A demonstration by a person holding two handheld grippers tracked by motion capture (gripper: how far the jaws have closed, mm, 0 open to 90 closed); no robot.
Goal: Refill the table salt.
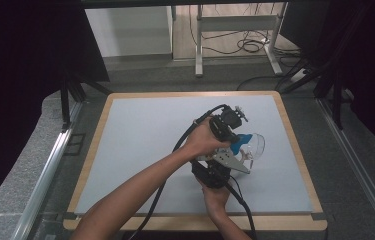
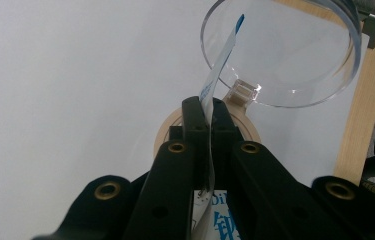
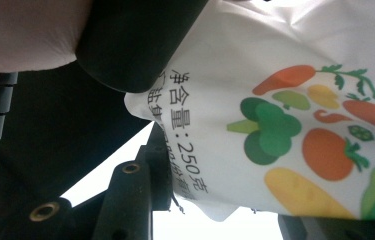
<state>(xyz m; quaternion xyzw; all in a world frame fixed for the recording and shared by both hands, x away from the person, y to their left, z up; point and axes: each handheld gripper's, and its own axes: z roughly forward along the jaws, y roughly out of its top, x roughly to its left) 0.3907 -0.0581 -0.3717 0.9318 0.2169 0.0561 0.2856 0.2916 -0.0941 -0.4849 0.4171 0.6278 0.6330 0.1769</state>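
Two grippers [image 1: 237, 142] [image 1: 225, 167] | both clamp packet [image 1: 239, 144] (printed) | bowl [image 1: 255, 146] just beside

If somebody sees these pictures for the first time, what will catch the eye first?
Probably the two grippers meeting over the right half of the grey table, each holding part of one white packet printed with colourful vegetables. The left gripper is shut on the packet's thin blue-tipped edge, which points toward a clear round bowl lying just beyond it, near the table's wooden border.
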